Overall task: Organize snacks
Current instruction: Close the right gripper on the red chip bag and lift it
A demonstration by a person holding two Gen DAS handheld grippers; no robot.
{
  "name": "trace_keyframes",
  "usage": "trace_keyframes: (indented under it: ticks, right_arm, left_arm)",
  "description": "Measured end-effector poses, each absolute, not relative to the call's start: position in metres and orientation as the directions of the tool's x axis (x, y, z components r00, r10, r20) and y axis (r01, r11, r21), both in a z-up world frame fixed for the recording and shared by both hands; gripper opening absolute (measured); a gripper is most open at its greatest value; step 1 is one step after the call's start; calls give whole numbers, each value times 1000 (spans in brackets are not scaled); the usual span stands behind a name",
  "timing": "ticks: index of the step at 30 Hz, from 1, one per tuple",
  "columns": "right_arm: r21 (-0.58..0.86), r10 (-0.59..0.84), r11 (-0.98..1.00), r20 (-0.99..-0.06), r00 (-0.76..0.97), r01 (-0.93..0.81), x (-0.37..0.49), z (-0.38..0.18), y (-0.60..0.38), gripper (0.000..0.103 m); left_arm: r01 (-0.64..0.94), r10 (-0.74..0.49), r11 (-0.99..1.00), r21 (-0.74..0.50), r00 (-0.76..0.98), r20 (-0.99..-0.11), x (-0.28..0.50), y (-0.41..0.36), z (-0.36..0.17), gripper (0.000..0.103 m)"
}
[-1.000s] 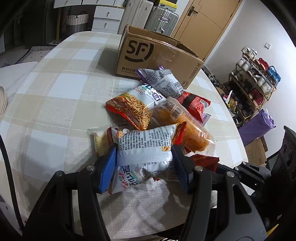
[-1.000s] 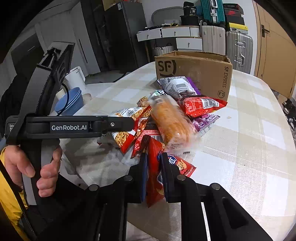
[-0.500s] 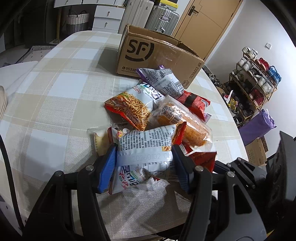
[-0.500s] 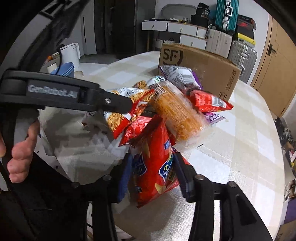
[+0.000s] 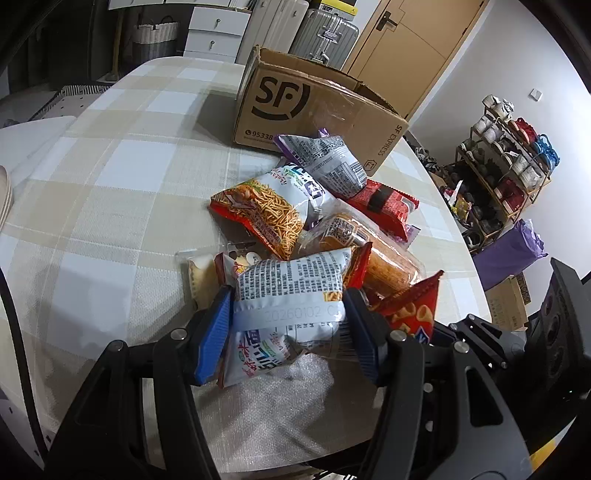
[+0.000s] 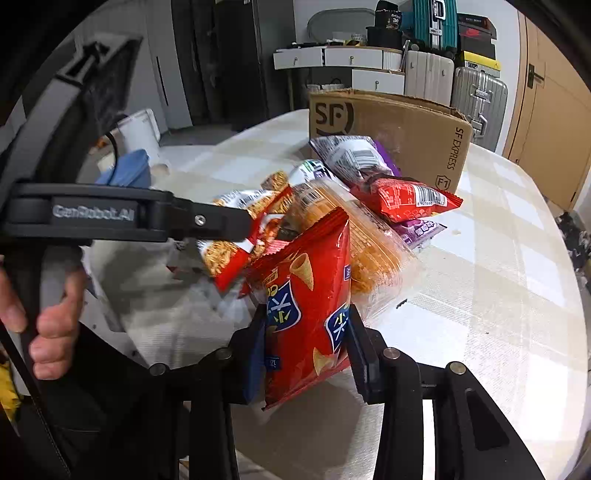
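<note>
Room: suitcases (image 5: pixel 328 31) and white drawers (image 6: pixel 340 59) are lining the back wall, a door (image 5: pixel 399 55) is sitting beyond the right tongs' side, and a cluttered shelf rack (image 5: pixel 506 162) is standing far off that same side.
Table: a round top in a checked cloth (image 5: pixel 110 177) is carrying everything.
Box: a cardboard box (image 5: pixel 314 110) is standing open at the far end of the pile, straight ahead of both tongs.
Pile: snack packs are lying heaped between the tongs and the box, with a noodle bag (image 5: pixel 266 210), a clear bread pack (image 6: pixel 369 243), a red pack (image 6: pixel 402 197) and a grey pack (image 5: pixel 325 162) leaning on the box.
Left tongs: the left tongs (image 5: pixel 288 317) are clamping a white pack (image 5: pixel 291 295) from both sides, its printed back facing up at the near edge of the pile.
Right tongs: the right tongs (image 6: pixel 306 343) have just been closing, and the pads are now pressing a red chip bag (image 6: pixel 306 295) that is standing upright, nearest of all the snacks.
Hand: a hand (image 6: pixel 44 317) is gripping the left tool's handle, off to the right tongs' left.
</note>
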State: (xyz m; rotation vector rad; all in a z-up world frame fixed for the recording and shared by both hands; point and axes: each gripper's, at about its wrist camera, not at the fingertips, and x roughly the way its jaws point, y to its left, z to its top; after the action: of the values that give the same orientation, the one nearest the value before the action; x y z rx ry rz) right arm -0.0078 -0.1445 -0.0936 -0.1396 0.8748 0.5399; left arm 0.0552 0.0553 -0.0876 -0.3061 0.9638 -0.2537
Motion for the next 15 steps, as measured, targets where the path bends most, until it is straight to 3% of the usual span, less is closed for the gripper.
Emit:
trace_keyframes:
  ticks: [15]
  right_arm:
    - [313,526,836,-691,496,-450,-5,-78,-167,38]
  left_arm:
    - [72,-370,913,-401,560,-741,52,65,-84,55]
